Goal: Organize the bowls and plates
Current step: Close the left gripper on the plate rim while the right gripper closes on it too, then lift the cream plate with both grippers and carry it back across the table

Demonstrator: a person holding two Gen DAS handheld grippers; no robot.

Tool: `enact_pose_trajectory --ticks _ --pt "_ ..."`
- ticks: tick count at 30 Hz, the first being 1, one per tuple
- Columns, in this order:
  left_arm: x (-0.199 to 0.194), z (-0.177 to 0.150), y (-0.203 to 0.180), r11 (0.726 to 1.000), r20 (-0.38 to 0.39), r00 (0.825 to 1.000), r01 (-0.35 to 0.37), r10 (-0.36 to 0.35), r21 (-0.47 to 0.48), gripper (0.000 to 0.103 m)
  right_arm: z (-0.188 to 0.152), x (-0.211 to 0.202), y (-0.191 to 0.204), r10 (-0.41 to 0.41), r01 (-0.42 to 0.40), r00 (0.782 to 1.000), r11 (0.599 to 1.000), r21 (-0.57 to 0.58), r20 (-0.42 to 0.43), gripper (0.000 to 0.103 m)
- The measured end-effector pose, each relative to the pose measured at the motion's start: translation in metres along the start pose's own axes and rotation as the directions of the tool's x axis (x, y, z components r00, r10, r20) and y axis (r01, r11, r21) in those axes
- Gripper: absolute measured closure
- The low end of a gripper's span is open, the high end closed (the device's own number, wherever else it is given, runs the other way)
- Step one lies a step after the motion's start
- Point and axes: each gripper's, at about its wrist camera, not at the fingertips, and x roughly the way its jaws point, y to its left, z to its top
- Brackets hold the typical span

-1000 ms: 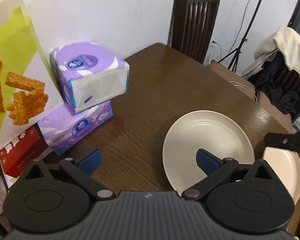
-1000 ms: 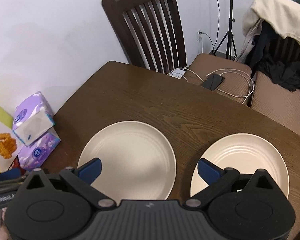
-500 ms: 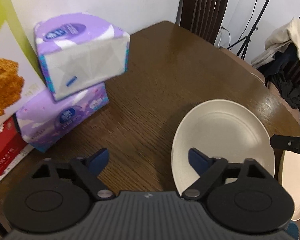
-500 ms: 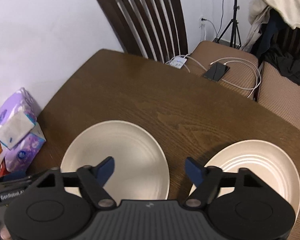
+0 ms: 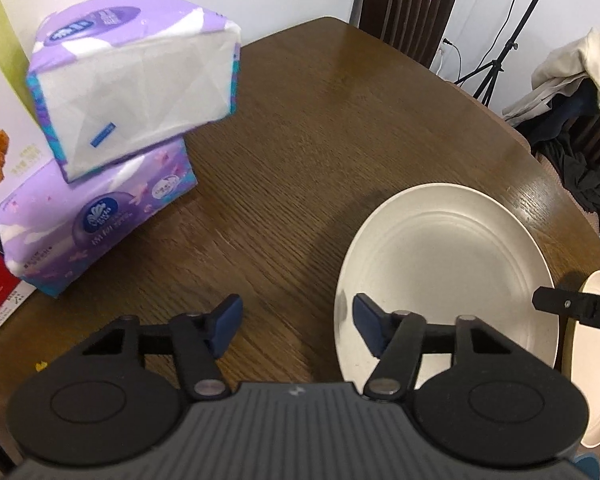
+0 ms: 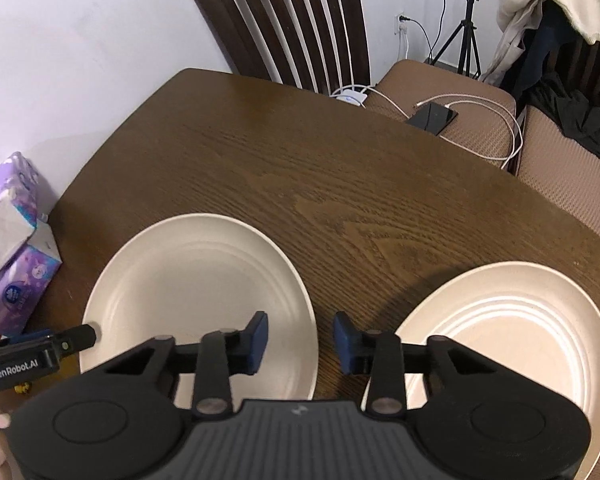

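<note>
- Plates are the business here: two cream plates lie flat on the brown worktop, side by side and apart, a left plate in the lower left of the right wrist view and a right plate in the lower right.
- Over the last second both grippers have come down toward the worktop, so the plates now sit larger and lower in each frame than before.
- Left gripper: its jaws are closing from wide to about half; its right blue pad hangs over the near left rim of the left plate and the other over bare wood. No pad presses on anything that I can see.
- Right gripper: its jaws are closing too, now fairly narrow. The near right rim of the left plate lies between the pads, one over the plate and one over the gap of wood, with no visible pinch.
- My reading: both grippers are settling on opposite near edges of the same plate, likely to lift it onto the other. No bowl shows anywhere.
- Only the left wrist view shows the stacked tissue packs up close at upper left, and only a sliver of the right plate at the lower right edge.
- Only the right wrist view shows both plates whole, plus the chair, phone and cable at the top.
</note>
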Motion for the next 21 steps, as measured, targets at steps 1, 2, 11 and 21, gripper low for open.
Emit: enact_pose_trajectory --ticks 1,2,11,21 --pt "0.001 0.000 0.000 1.000 -0.002 1.000 0.005 -0.005 -0.001 0.049 -0.001 0.002 -0.001 -0.003 0.003 1.000 1.000 0.000 -0.003 0.074" --pt "0.002 0.000 0.001 1.000 -0.005 1.000 0.009 -0.009 -0.001 0.051 -0.002 0.003 -0.001 -0.005 0.005 1.000 1.000 -0.001 -0.006 0.076" --pt "0.008 -0.003 -0.003 0.997 -0.027 0.997 0.073 -0.073 0.012 0.077 -0.010 0.008 -0.007 -0.013 0.012 1.000 1.000 -0.007 -0.022 0.088" --pt "0.005 -0.003 -0.011 0.996 -0.025 0.996 0.088 -0.088 0.024 0.094 -0.015 0.008 0.001 -0.023 0.023 1.000 0.999 -0.026 -0.011 0.097"
